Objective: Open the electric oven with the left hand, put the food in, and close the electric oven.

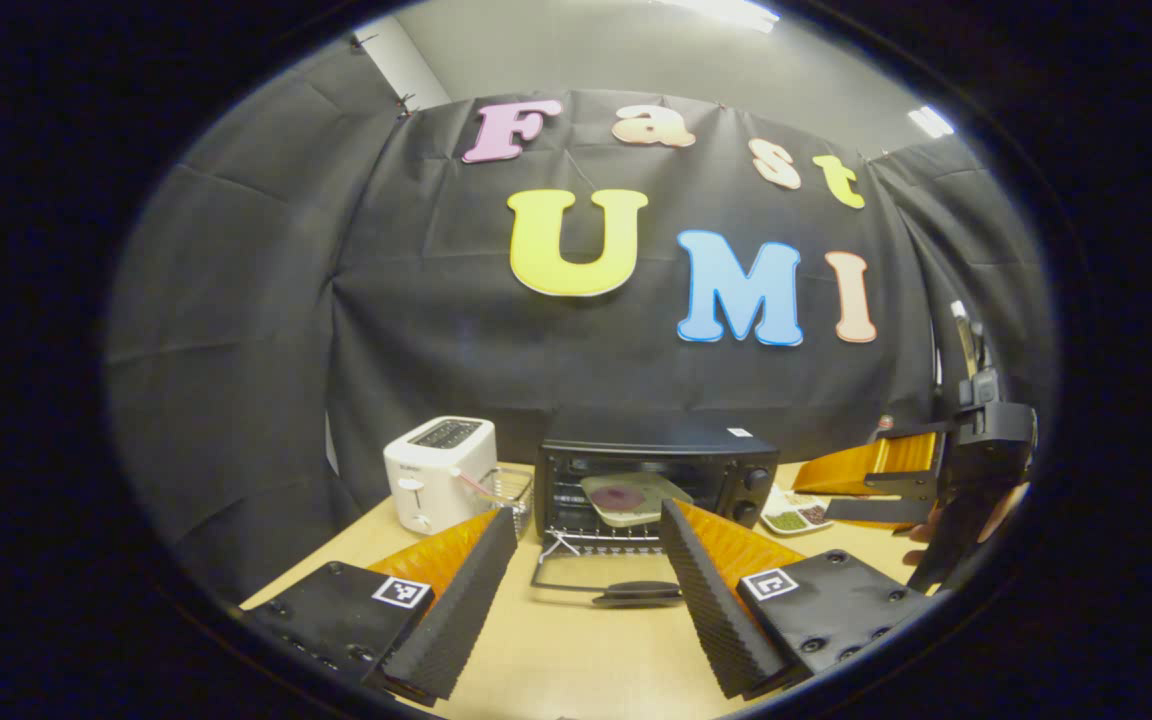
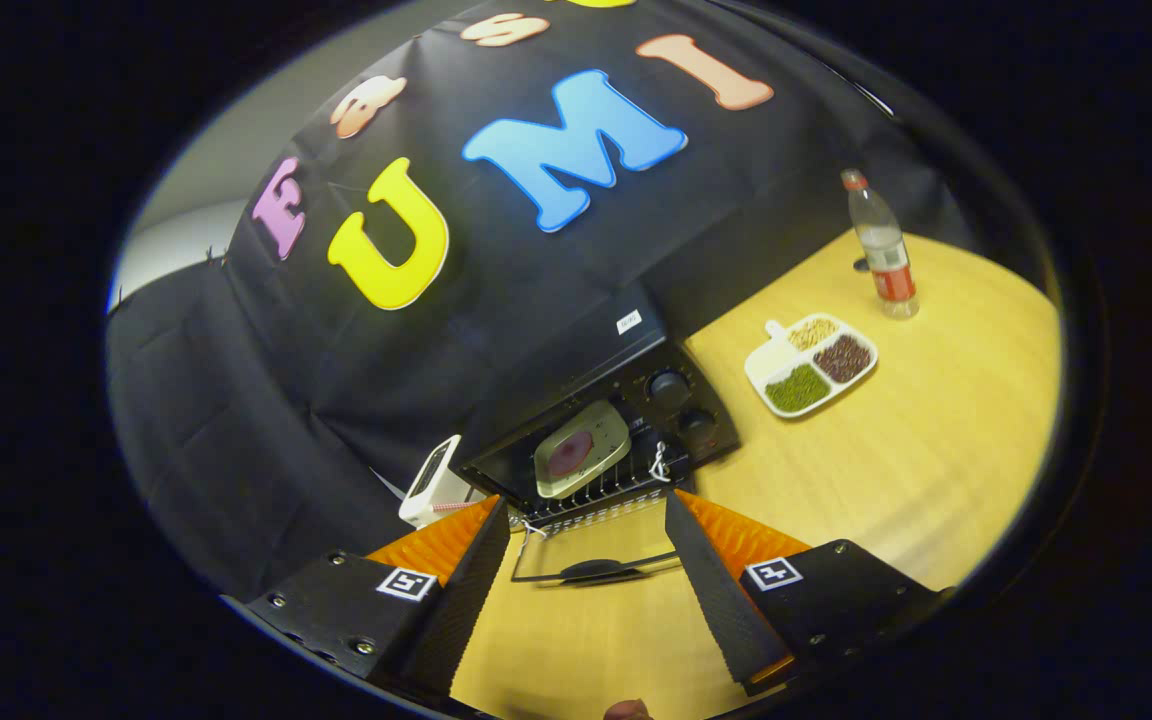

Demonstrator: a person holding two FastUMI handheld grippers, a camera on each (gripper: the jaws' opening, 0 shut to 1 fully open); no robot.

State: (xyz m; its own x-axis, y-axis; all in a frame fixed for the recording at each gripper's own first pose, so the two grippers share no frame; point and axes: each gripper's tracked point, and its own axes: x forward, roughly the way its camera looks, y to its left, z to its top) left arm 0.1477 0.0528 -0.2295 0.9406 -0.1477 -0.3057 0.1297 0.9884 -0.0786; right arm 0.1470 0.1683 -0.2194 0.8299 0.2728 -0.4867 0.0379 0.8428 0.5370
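Light wooden table set against a black cloth wall; grey ceiling with strip lights above it.

Electric oven, black, stands at the back edge of the table against the cloth. Its door lies folded down flat toward the front, handle at the near edge. Two knobs on the oven's right side panel.

Food: a pale plate with a dark reddish round piece on it sits inside the oven cavity on the wire rack. In the right gripper view the same plate shows through the open front, tilted with the camera's angle.

White toaster just left of the oven at the back edge; a small clear container between the two, a thin pinkish stick leaning in it.

Right of the oven, a white divided tray with green, dark red and pale grains in separate compartments. Beyond it, toward the table's far right corner, a clear plastic bottle with a red cap and label, upright.

Left gripper: jaws spread wide, nothing between them, hovering over the table in front of the lowered door.

Right gripper: jaws also wide apart, holding nothing, facing the open oven from above. In the left gripper view it shows at the right edge, held by a hand, beside the tray.
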